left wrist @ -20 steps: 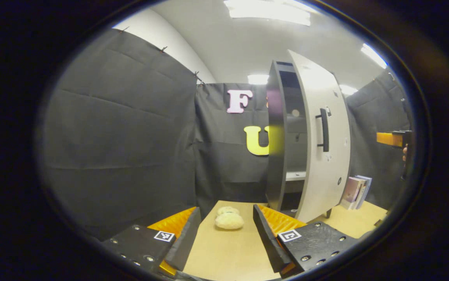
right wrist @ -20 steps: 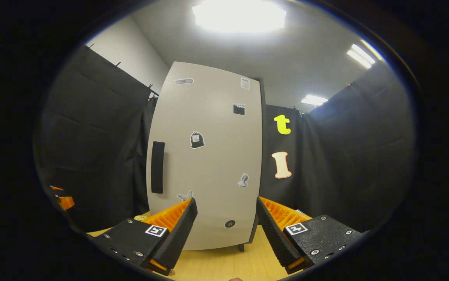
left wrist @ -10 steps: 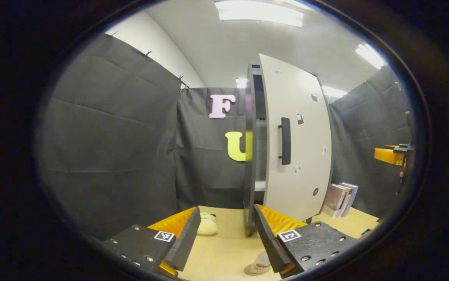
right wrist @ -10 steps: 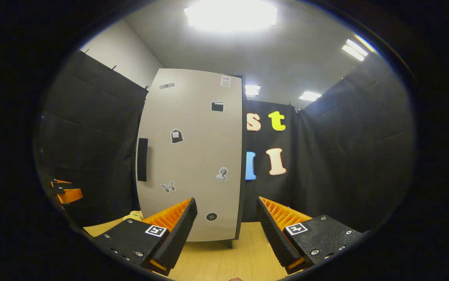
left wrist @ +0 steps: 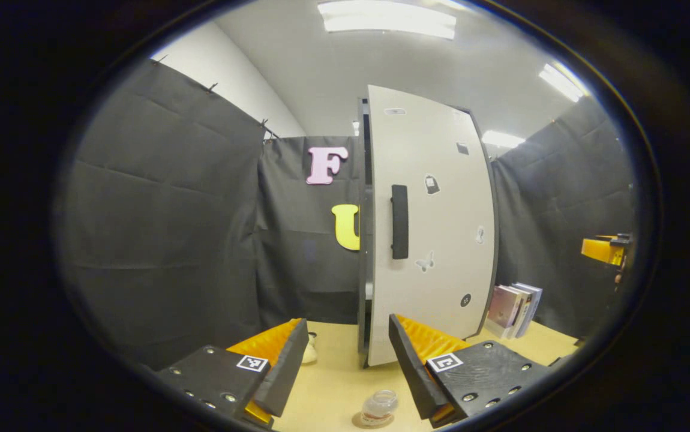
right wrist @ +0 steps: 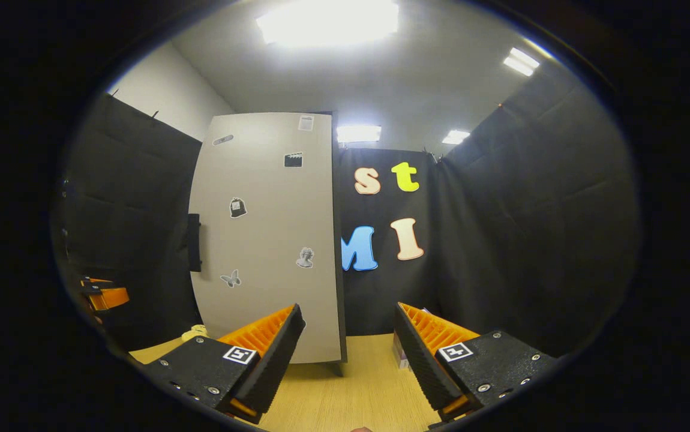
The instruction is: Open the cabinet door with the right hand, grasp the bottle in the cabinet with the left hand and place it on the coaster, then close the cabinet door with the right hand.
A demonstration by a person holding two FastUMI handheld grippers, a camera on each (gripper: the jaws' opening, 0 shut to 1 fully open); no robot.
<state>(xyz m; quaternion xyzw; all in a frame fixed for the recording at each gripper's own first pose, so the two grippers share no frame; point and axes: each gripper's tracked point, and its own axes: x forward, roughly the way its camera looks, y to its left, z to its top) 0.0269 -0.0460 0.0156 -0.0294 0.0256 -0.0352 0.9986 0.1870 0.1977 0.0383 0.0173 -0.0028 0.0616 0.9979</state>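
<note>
in the left gripper view, the left gripper [left wrist: 348, 360] sits at the bottom of the frame with its jaws apart and nothing between them. just below the gap, at the bottom centre, the bottle [left wrist: 379, 405] stands upright on the round coaster [left wrist: 361, 422], on the wooden table [left wrist: 333, 384]. above it, in the middle of the frame, stands the cabinet [left wrist: 362, 240], its pale door [left wrist: 435, 240] nearly closed against the dark frame, with only a narrow gap left along its left edge. a dark handle [left wrist: 399, 221] runs vertically near the door's left edge, and small stickers dot the panel. a few books [left wrist: 514, 303] lean to the lower right of the cabinet. a pale plush toy [left wrist: 309, 355] peeks out beside the left finger. at the far right edge the right gripper [left wrist: 606, 250] is partly seen.

in the right gripper view, the right gripper [right wrist: 348, 354] fills the bottom, jaws apart and empty, clear of the door, which takes up the left centre of the frame. the left gripper appears at the lower left edge.
</note>
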